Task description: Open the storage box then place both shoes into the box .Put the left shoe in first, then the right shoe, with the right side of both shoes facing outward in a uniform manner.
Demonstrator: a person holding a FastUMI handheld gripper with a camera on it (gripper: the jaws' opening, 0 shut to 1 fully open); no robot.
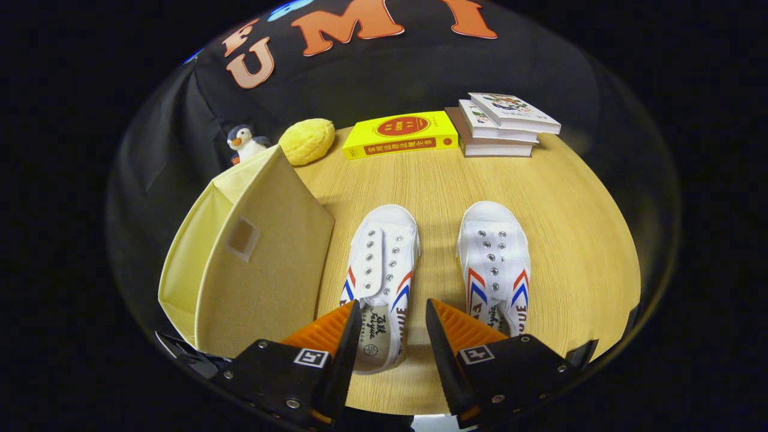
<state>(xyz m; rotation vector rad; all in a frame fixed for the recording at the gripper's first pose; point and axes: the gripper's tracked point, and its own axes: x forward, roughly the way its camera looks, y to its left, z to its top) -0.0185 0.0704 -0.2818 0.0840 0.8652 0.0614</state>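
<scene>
Two white canvas shoes with red and blue stripes stand side by side on the wooden table (564, 198), toes pointing away. The left shoe (381, 264) has its heel between my fingers; the right shoe (495, 261) lies just ahead of the right finger. To the left of the shoes stands a pale yellow fabric storage box (252, 258) with its lid down. My gripper (393, 312) hovers above the left shoe's heel, open, fingers apart and touching nothing.
At the table's far edge lie a yellow book (401, 134) and a stack of three books (501, 126). A yellow plush ball (307, 140) and a small penguin toy (243, 143) sit behind the box.
</scene>
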